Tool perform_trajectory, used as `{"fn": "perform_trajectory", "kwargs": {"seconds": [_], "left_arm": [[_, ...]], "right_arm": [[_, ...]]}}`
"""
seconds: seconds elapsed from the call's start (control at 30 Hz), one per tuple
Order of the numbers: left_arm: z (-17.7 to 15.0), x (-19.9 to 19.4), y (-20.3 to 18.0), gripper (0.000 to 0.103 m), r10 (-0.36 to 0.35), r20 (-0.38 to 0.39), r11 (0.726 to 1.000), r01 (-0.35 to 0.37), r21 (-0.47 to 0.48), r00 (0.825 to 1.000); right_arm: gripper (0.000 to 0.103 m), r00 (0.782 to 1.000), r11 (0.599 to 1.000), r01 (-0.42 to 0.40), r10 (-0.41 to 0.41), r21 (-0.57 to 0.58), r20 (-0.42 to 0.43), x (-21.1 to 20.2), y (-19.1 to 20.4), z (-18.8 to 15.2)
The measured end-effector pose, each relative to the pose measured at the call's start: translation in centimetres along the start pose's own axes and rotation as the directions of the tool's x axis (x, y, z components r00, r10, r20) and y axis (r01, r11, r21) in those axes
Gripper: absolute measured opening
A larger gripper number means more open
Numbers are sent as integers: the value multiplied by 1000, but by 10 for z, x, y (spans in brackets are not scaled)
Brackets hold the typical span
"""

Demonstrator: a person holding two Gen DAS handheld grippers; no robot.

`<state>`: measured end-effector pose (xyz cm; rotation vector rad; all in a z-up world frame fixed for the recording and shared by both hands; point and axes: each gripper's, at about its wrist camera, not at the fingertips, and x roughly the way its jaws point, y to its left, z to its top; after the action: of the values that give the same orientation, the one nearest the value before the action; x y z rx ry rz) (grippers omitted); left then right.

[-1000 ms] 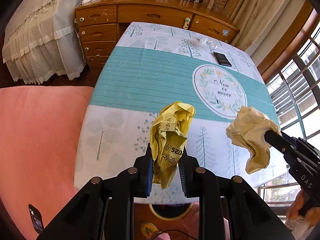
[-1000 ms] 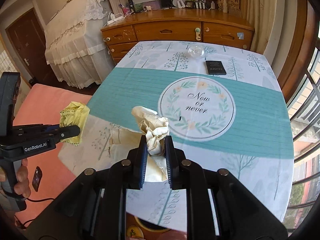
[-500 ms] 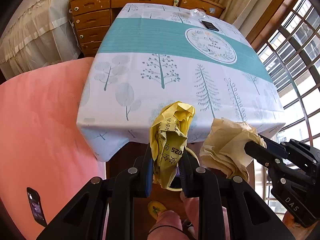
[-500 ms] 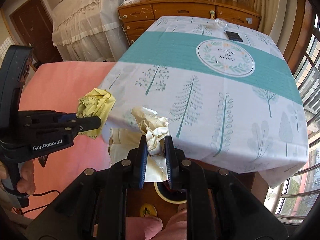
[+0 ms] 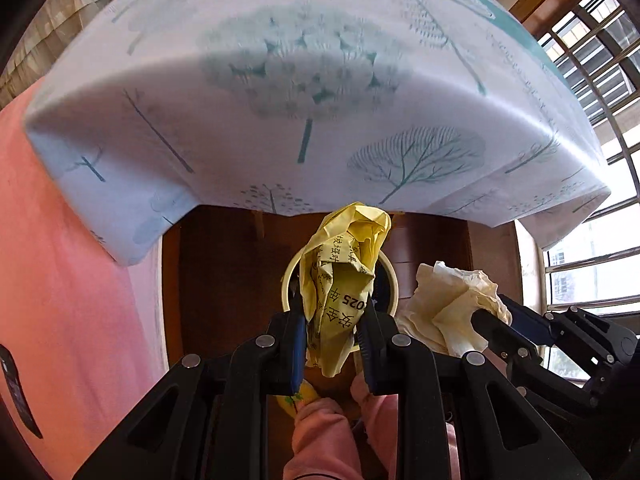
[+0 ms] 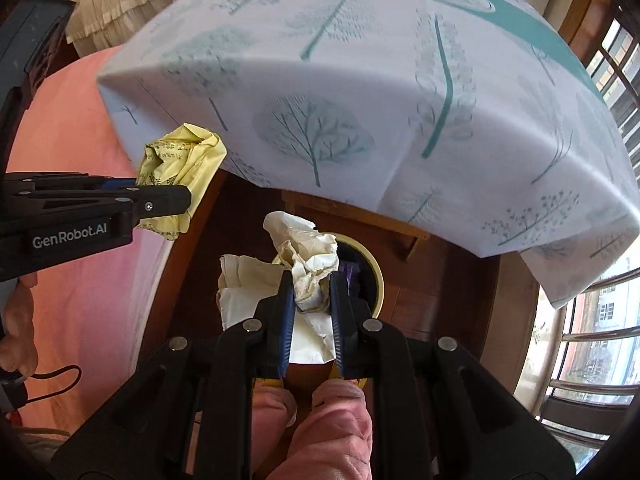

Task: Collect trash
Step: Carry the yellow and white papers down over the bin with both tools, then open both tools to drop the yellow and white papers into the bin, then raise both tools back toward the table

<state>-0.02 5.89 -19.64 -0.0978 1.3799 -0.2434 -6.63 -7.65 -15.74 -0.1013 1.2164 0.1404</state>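
My left gripper (image 5: 332,308) is shut on a crumpled yellow printed paper (image 5: 344,280) and holds it over a round cream-rimmed bin (image 5: 394,284) on the floor. My right gripper (image 6: 310,284) is shut on a crumpled cream paper wad (image 6: 310,252) and holds it over the same bin (image 6: 374,268). The cream wad also shows in the left wrist view (image 5: 448,304), to the right of the yellow paper. The yellow paper shows in the right wrist view (image 6: 180,164), at the left.
The table with its tree-print cloth (image 5: 304,92) overhangs just beyond the bin. A pink bed cover (image 5: 60,280) lies to the left. A window with bars (image 6: 592,320) is at the right. The person's pink-trousered legs (image 6: 332,428) are below the grippers.
Both grippers have moved back off the table and down, each still holding its paper. They now hang over the floor bin in front of the table edge.
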Motion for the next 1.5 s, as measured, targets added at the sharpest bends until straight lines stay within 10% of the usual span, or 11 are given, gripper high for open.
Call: {"fn": "perform_trajectory", "kwargs": {"seconds": [0.63, 0.8, 0.87, 1.5], "left_arm": [[-23, 201, 9, 27, -66, -97, 996, 59, -67, 993], [-31, 222, 14, 81, -76, -131, 993, 64, -96, 989], [-35, 230, 15, 86, -77, -143, 991, 61, -118, 987], [-36, 125, 9, 86, 42, -4, 993, -42, -111, 999]], "right_arm": [[14, 996, 985, -31, 44, 170, -71, 196, -60, -53], [16, 989, 976, -55, 82, 210, -121, 232, -71, -62], [17, 985, 972, -56, 91, 228, -145, 240, -73, -66], [20, 992, 983, -58, 76, 172, -101, 170, -55, -47]]}}
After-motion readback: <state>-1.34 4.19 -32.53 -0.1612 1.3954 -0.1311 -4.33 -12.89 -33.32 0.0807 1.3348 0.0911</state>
